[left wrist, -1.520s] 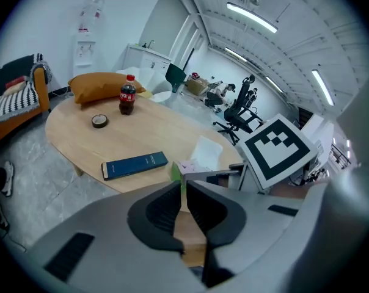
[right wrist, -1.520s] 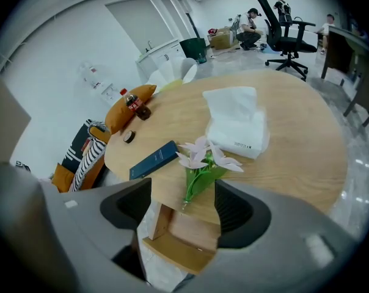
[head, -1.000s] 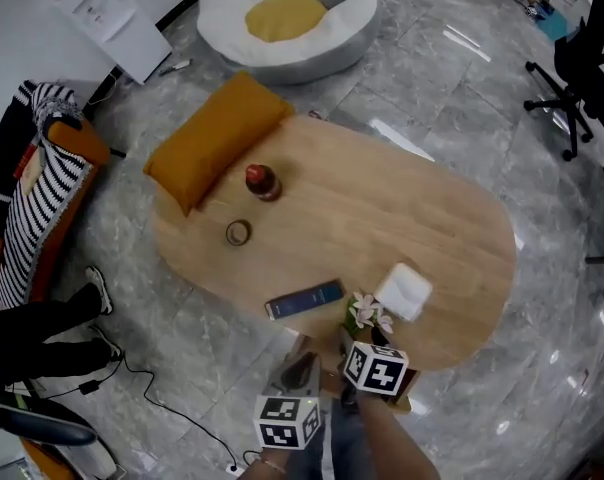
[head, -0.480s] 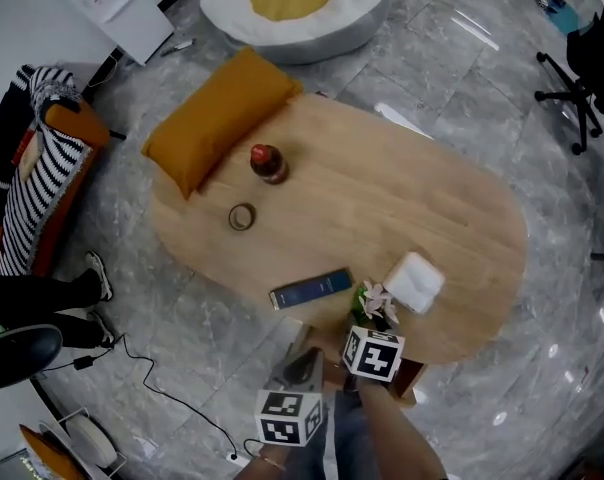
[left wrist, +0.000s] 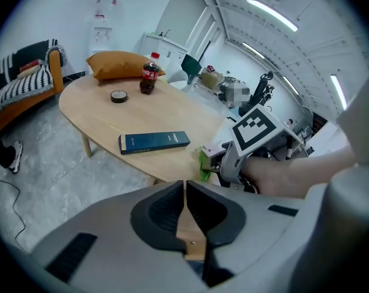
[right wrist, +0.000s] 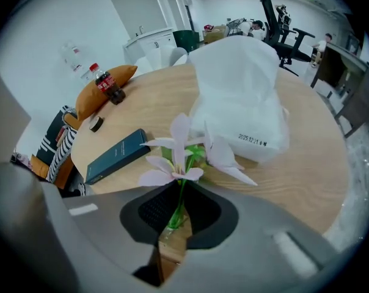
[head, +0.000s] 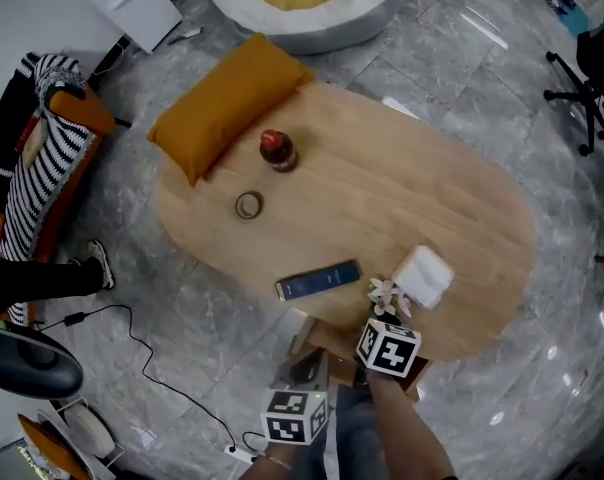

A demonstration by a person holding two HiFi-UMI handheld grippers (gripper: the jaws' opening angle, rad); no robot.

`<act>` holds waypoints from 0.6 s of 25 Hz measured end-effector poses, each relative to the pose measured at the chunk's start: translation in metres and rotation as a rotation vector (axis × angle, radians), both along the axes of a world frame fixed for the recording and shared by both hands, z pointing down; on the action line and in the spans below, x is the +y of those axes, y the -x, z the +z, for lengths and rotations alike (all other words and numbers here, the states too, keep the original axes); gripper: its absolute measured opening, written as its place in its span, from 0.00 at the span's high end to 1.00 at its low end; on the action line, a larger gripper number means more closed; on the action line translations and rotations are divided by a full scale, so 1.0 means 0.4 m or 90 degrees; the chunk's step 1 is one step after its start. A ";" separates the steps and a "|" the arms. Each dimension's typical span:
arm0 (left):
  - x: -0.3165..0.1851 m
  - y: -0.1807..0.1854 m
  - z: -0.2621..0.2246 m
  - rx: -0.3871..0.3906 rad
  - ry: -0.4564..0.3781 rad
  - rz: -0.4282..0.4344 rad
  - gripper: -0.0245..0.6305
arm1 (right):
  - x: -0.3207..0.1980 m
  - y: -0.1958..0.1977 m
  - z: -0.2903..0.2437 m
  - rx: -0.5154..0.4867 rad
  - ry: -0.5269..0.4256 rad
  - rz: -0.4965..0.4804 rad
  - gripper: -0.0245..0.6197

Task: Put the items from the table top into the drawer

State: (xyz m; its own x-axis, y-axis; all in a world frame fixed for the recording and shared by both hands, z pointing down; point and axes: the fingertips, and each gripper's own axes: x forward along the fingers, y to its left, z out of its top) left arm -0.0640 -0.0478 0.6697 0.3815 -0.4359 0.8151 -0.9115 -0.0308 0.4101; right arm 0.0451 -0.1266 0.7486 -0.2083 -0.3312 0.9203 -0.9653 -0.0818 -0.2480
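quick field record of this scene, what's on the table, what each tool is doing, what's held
table: oval, light wood
items on it: cola bottle; tape roll; dark blue box; white pack; orange cushion overlapping the far edge
right tool: jaws have just been closing, now on the stem of the flower
flower position: near table edge, beside the white pack
left tool: jaws together, nothing between them, off the near table edge
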 end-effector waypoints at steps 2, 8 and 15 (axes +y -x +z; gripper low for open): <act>-0.002 -0.002 -0.003 0.007 -0.003 -0.008 0.94 | -0.002 0.000 0.000 0.000 -0.006 -0.008 0.91; 0.016 0.000 -0.009 0.021 -0.005 -0.032 0.94 | 0.004 0.008 -0.009 0.002 -0.024 -0.037 0.92; 0.039 0.001 -0.011 0.034 -0.001 -0.066 0.94 | 0.041 0.015 -0.032 0.008 -0.049 -0.128 0.93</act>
State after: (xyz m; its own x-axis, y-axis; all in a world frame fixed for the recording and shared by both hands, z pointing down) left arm -0.0642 -0.0322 0.6653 0.3771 -0.4769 0.7939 -0.8869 0.0609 0.4579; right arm 0.0392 -0.1101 0.7357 -0.2654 -0.3534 0.8971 -0.9635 0.1314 -0.2333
